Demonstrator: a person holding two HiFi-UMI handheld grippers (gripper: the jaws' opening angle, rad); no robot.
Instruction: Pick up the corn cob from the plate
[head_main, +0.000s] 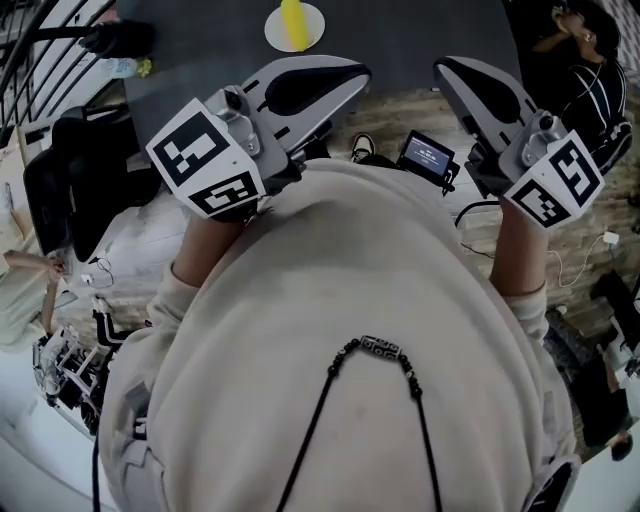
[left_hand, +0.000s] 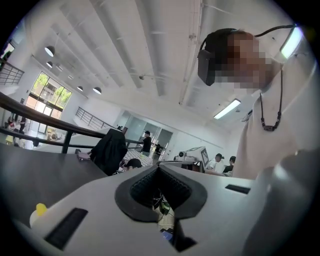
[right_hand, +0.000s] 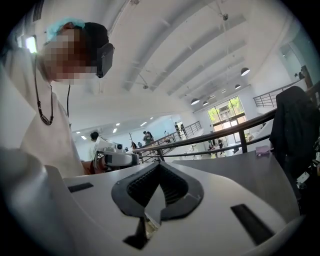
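Left tool (head_main: 352, 74) and right tool (head_main: 447, 68), both closed, carry square markers (head_main: 190, 150).

The table (head_main: 420, 30) has a dark grey, flat top. In the head view, 1 white round plate (head_main: 313, 28) lies on it, towards the far side. In the right gripper view, 1 small pinkish flat thing (right_hand: 262, 149) lies near the table's far edge.

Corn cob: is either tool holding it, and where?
Nothing is held. The left tool and right tool are shut, empty; the corn cob lies on its plate, apart from both.
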